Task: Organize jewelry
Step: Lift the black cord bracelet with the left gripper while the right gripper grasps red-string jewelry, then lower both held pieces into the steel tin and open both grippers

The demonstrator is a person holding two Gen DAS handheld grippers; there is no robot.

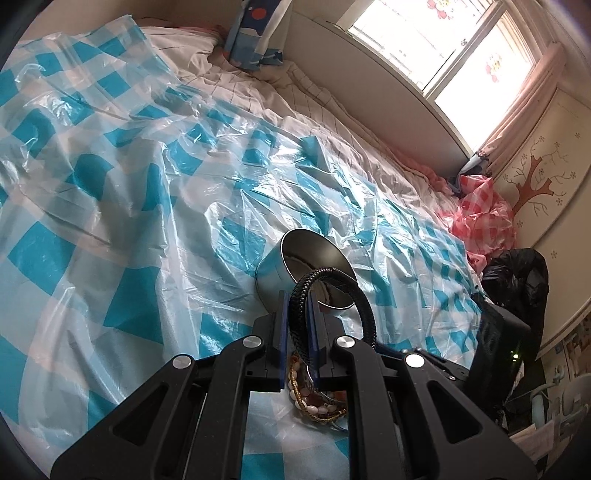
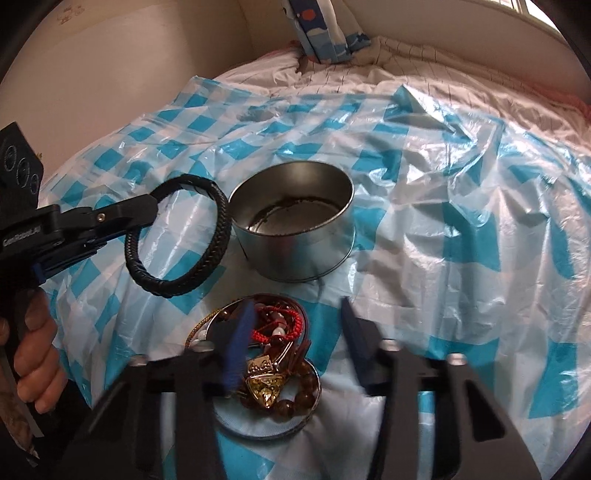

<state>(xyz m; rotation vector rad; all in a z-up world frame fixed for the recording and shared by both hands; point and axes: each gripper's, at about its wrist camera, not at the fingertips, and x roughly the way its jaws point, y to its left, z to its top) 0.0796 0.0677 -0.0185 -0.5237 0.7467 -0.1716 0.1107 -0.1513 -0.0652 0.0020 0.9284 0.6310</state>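
Observation:
My left gripper (image 1: pixel 297 306) is shut on a black braided bracelet (image 1: pixel 332 295), held upright in front of an open round metal tin (image 1: pixel 295 258). From the right wrist, the bracelet (image 2: pixel 177 236) hangs from the left gripper (image 2: pixel 149 208) just left of the tin (image 2: pixel 295 236), and a hand grips the handle. My right gripper (image 2: pixel 297 303) is blurred, its fingers apart above a shallow lid (image 2: pixel 258 430) heaped with jewelry (image 2: pixel 275 354): red cord, brown beads, gold pieces. Nothing is pinched between its pads. The same jewelry pile (image 1: pixel 314 400) shows under the left gripper.
A crinkled blue-and-white checked plastic sheet (image 2: pixel 461 221) covers the bed. A patterned pillow (image 2: pixel 317 33) leans at the headboard. A pink checked bag (image 1: pixel 480 218) and a black bag (image 1: pixel 517 273) lie at the bed's right side under the window (image 1: pixel 461 48).

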